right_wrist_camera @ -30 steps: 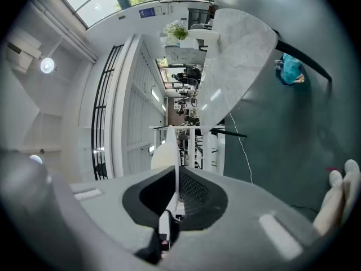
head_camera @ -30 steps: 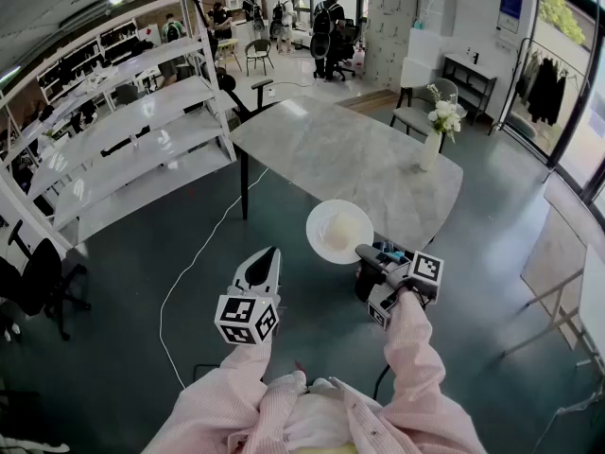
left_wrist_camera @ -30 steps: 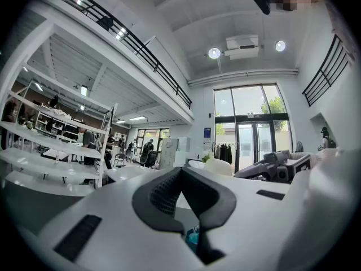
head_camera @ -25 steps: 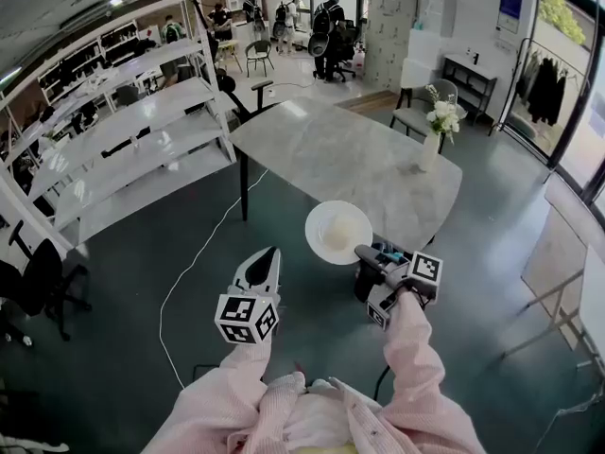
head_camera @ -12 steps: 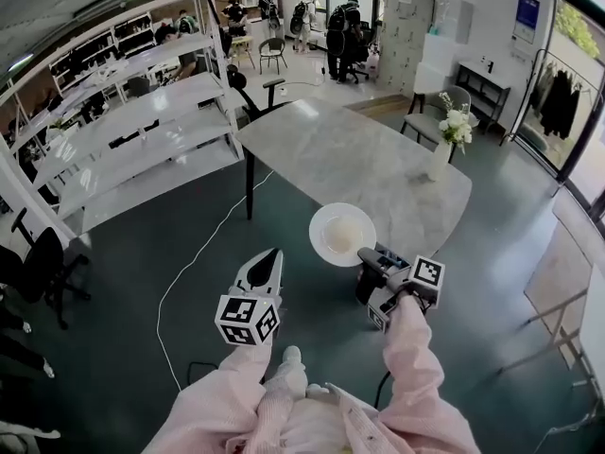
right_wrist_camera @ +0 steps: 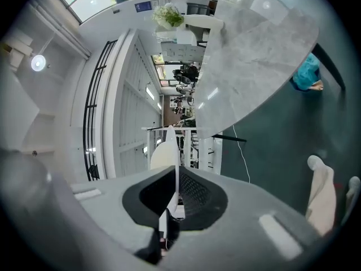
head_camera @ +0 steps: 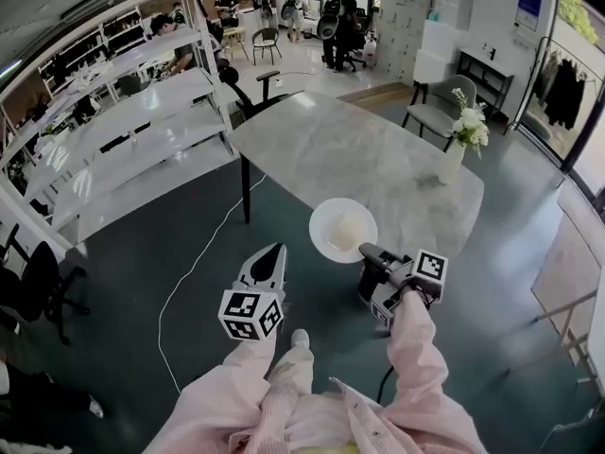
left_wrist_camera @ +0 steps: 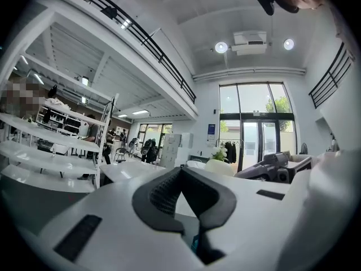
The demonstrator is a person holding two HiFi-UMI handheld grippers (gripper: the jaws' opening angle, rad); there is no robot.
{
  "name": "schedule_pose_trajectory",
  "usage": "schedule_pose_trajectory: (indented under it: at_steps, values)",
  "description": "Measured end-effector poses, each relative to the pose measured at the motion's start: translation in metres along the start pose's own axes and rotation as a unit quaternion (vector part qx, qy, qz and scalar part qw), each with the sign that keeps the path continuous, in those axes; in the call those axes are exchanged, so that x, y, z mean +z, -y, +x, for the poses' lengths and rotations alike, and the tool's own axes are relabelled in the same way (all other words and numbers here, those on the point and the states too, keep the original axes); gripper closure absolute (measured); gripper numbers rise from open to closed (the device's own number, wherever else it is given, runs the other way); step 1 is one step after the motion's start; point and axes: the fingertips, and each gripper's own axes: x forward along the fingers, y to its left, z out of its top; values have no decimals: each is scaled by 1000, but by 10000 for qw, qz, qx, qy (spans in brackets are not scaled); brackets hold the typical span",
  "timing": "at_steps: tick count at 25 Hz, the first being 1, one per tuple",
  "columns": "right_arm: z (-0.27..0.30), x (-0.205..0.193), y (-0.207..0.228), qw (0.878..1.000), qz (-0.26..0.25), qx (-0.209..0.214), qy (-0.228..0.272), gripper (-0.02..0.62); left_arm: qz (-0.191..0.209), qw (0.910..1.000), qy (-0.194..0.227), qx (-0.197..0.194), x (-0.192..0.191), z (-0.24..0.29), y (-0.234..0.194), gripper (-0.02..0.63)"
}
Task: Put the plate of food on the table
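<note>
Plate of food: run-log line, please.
plate: held by rim, not on table | right hand-held gripper: shut on plate | left hand-held gripper: shut, empty

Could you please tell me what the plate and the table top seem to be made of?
The plate looks like glazed ceramic, though plastic is possible: plain white, smooth, thin-rimmed. The table top looks like polished marble or an imitation: pale grey veining and a soft sheen.

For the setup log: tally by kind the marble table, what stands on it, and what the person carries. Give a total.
marble table: 1
vase of flowers: 1
plate of food: 1
tongs: 2 (left tongs, right tongs)
Total: 5
</note>
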Motion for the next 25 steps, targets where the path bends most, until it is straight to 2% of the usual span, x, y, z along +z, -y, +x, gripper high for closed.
schedule_pose_trajectory:
  at_steps: [13, 25]
  values:
    - [128, 88, 15, 9990, 239, -285, 251, 580, -217, 9993, -224, -211, 13, 133, -100, 615]
    - [207, 135, 22, 9988, 270, -307, 251, 580, -402, 9984, -355, -166, 10, 195, -160, 615]
